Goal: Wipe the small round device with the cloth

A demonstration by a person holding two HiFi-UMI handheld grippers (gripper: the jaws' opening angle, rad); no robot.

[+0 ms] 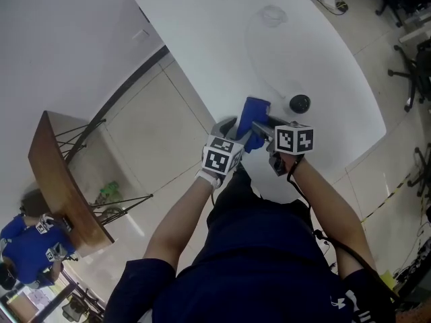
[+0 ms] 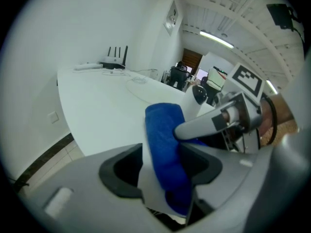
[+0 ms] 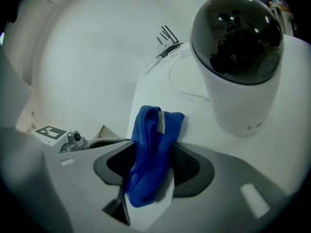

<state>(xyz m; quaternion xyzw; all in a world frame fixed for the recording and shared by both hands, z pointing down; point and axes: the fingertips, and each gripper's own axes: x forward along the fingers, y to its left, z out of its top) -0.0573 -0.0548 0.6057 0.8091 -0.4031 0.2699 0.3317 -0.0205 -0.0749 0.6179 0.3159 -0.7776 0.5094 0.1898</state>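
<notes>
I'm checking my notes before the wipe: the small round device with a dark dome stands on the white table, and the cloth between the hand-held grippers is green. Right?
Not quite: the cloth is blue, not green, as the right gripper view shows. The rest holds.

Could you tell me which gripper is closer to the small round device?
The right gripper: the black-domed device stands just beyond it; the left gripper sits farther off.

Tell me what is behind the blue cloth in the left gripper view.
Behind the blue cloth, the right gripper juts in from the right; past it shows the dark dome of the small round device, on the white table. Its base is hidden by cloth and gripper.
</notes>
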